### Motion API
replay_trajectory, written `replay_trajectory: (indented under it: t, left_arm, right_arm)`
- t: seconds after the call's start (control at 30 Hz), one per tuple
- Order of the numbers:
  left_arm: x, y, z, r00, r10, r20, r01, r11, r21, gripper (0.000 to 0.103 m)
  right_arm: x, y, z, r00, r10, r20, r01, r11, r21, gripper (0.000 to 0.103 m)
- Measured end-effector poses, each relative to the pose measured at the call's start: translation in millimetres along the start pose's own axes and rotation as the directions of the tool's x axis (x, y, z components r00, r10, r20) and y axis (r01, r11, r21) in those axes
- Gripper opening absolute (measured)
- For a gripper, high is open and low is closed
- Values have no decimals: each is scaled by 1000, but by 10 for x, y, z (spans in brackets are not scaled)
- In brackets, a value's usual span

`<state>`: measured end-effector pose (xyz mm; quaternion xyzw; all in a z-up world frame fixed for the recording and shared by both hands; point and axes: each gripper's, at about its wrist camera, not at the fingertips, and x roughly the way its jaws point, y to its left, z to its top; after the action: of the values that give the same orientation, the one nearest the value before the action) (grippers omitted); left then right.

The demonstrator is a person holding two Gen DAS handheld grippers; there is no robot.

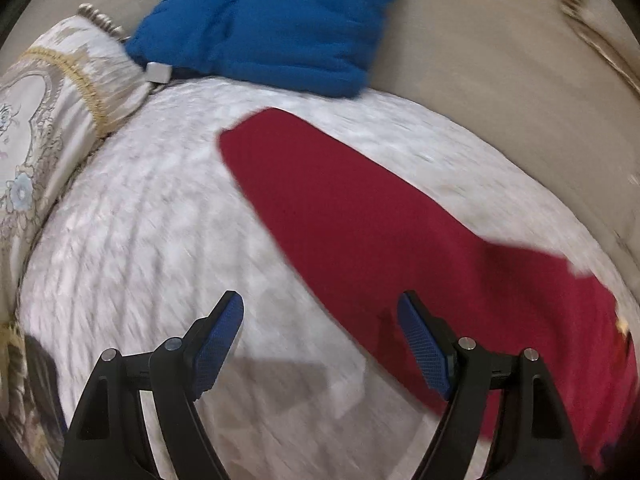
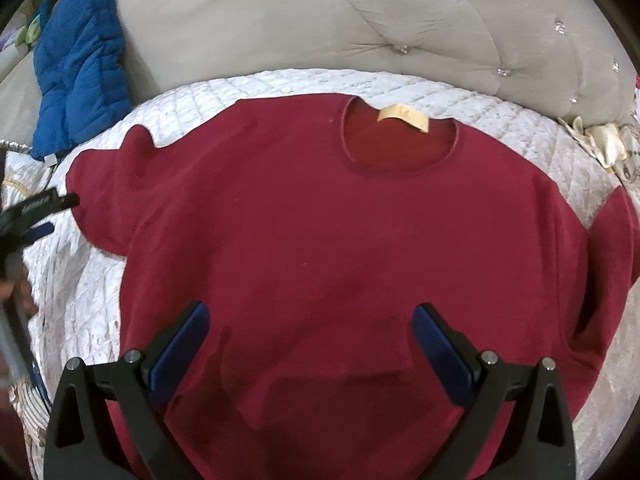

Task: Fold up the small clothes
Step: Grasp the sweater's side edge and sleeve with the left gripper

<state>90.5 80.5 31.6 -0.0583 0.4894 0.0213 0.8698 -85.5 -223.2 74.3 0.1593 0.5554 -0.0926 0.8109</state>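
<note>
A dark red T-shirt (image 2: 320, 240) lies flat, front up, on a white quilted bedspread (image 2: 80, 300), with its round neck and tan label (image 2: 403, 117) toward the headboard. My right gripper (image 2: 312, 344) is open and empty above the shirt's lower middle. My left gripper (image 1: 320, 340) is open and empty over the bedspread, at the edge of the shirt's left sleeve (image 1: 340, 208). The left gripper also shows at the left edge of the right wrist view (image 2: 44, 216), beside that sleeve.
A blue padded cushion (image 1: 264, 20) leans at the head of the bed, also seen in the right wrist view (image 2: 80, 64). A patterned cream pillow (image 1: 44, 120) lies left. A beige tufted headboard (image 2: 360, 20) stands behind. Cream fabric (image 2: 600, 140) sits at the right.
</note>
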Motion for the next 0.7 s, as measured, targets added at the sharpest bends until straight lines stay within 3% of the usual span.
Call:
replay_trajectory:
  t: [0.13,0.23,0.33,0.5,0.7]
  left_arm:
    - [230,296,276,999,48,1,-48,998,-50,59]
    - [416,474,450,1000,14,-18,-16,992,-126,57]
    - [522,552,574,1000,9,17,-6,984,-178,53]
    - [662,488,692,998,46,38,-39,985,-165,49]
    - [682,445,742,998,0,68,8,992,-125,14]
  right_arm:
    - [-9,56,-4,1000,14,-1,-14,1000,-21,103]
    - [4,69,6,1000,29,-7,-30,999,-18,103]
    - [9,77,13,999,51,-10,-51,999,-8,103]
    - [9,126,-11,998,66,-13,-67,998,-17,103]
    - [41,126,-18,997,71,-22,-71,997,-14,103]
